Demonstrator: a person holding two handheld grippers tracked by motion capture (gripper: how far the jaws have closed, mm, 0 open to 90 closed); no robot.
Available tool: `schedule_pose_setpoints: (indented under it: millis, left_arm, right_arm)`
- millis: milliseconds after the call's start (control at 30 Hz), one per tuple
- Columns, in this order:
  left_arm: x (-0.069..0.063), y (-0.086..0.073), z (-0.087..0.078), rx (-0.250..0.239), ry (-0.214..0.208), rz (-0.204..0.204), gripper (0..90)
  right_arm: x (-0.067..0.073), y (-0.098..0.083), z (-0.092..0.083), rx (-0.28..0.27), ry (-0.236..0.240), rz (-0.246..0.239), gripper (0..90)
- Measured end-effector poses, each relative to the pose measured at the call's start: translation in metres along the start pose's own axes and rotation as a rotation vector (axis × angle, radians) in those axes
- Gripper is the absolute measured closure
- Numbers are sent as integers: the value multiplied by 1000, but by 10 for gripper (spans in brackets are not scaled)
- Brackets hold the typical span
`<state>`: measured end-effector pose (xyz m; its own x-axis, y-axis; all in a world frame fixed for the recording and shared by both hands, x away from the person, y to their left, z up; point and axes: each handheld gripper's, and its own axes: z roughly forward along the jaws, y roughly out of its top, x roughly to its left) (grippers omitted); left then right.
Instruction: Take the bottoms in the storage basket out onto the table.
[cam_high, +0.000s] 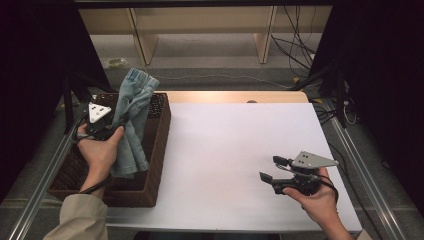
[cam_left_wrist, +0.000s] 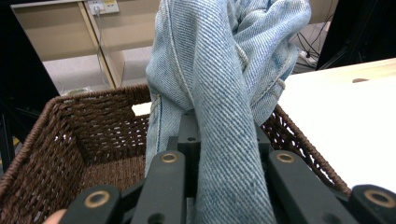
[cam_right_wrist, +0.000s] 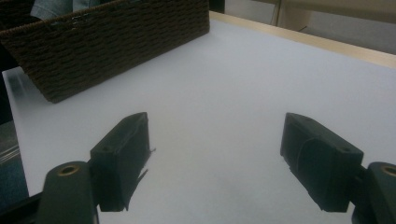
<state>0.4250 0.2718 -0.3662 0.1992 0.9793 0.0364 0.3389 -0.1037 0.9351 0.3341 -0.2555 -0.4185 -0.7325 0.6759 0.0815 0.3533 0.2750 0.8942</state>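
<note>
A: Over the basket (cam_high: 155, 150), at the left of the high view, the left gripper (cam_high: 117, 127) holds the jeans (cam_high: 131, 120) up. Why are they held so high?

B: I think it is to pull them free of the basket. The top of the cloth stands above the far rim, and the lower part hangs down inside, so the jeans are not out of it yet. The white table (cam_high: 225, 150) beside it is bare, probably the place to lay them.

A: And the right gripper (cam_high: 274, 169)?

B: It waits low over the table, near the front right corner, well apart from the basket. Its jaws stand wide with nothing between them, maybe ready to take a second corner of the cloth.

A: In the left gripper view, is the grip firm?

B: Yes. The jaws are closed tight on a bunched fold of the jeans (cam_left_wrist: 224, 116), which rises straight up between them. Behind and below is the brown woven wall of the basket (cam_left_wrist: 79, 135), and I see only its bottom under the cloth.

A: The right gripper view?

B: The two black jaws are far apart over the white table (cam_right_wrist: 224, 107), empty. The basket (cam_right_wrist: 107, 46) is farther off, at the upper left, with a little blue cloth (cam_right_wrist: 51, 8) showing above its rim
</note>
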Motion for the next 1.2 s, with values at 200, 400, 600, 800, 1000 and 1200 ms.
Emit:
schedule_pose_setpoints:
  millis: [200,400,600,800,1000,1200]
  left_arm:
    - [1,4,-4,-22,0,-4,753]
    - [1,8,-7,-38,-2,-4,753]
    - [2,12,-11,-52,-1,-2,752]
    - [1,15,-15,-74,0,-4,752]
    - [1,17,-17,-91,2,-3,752]
    - [1,20,-19,-103,1,-2,752]
  right_arm:
    - [0,0,0,-2,2,0,250]
    - [0,0,0,0,0,-1,250]
    - [0,0,0,-1,2,1,250]
    - [0,0,0,1,0,0,250]
    - [0,0,0,-1,-1,1,250]
    - [0,0,0,-1,1,-1,250]
